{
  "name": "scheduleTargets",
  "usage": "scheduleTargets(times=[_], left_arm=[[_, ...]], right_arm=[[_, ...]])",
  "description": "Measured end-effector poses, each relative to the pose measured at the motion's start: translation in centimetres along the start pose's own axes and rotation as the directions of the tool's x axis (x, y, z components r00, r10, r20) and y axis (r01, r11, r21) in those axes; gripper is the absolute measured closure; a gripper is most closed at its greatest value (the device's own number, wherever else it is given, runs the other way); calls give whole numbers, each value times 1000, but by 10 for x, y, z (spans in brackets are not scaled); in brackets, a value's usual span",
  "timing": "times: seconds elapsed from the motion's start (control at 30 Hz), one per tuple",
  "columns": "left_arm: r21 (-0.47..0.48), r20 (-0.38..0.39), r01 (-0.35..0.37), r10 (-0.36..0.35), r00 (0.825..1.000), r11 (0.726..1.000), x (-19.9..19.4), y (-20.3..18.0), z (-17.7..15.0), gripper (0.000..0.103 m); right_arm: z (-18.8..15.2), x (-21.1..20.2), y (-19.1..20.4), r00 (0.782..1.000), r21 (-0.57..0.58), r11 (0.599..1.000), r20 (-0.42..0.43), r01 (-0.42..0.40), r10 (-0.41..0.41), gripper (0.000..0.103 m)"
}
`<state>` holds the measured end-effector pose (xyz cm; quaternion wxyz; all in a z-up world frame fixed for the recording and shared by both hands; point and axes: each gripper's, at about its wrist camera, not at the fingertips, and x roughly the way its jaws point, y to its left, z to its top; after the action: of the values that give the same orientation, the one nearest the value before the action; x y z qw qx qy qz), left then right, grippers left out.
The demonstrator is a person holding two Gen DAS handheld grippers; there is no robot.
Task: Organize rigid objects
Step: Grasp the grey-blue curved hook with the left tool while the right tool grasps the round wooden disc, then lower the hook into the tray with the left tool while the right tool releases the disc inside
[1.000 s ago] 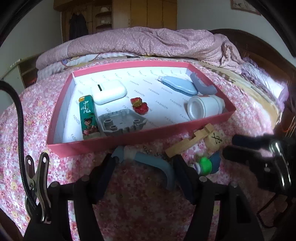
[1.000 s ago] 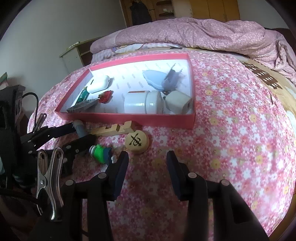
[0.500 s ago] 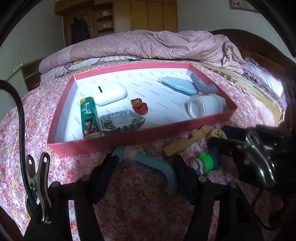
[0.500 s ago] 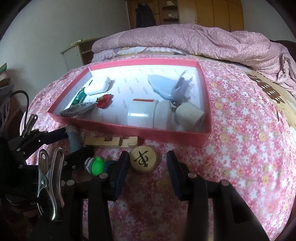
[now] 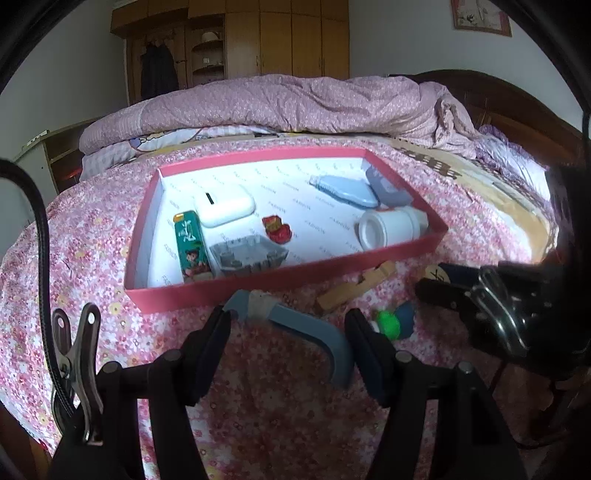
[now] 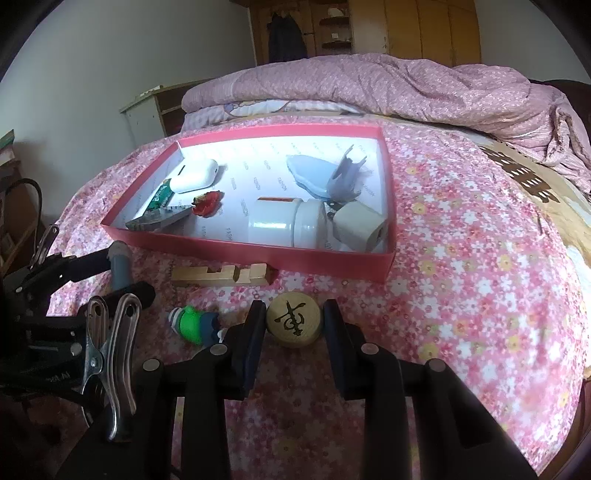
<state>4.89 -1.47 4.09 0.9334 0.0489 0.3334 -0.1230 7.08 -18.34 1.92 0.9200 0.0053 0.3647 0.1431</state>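
**A bedroom in daylight**

A bed [image 6: 480,258] fills the room, spread with a pink flowered sheet. A crumpled mauve quilt [image 5: 295,103] is heaped along its far edge. Behind it stands a wooden wardrobe [image 5: 288,40] with an open shelf niche and dark clothes hanging at its left. The walls are plain white; a framed picture [image 5: 480,16] hangs top right. A dark wooden headboard [image 5: 517,99] curves at the bed's right edge. A pale bedside cabinet [image 6: 147,114] stands by the left wall.

Soft, dim daylight fills both views; the pink box's [image 5: 280,284] white floor glares pale. Right of the box the bed [image 5: 532,206] blows out white. Fisheye bends the edges into dark vignette, and detail is slightly soft
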Motion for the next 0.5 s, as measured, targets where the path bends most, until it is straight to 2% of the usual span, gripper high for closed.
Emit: scheduleTargets(times=[0.5], left_arm=[[-37, 43, -28, 29, 999, 999, -7, 22, 40, 35]], right_arm=[[28, -14, 7, 998, -21, 999, 38, -46, 47, 70]])
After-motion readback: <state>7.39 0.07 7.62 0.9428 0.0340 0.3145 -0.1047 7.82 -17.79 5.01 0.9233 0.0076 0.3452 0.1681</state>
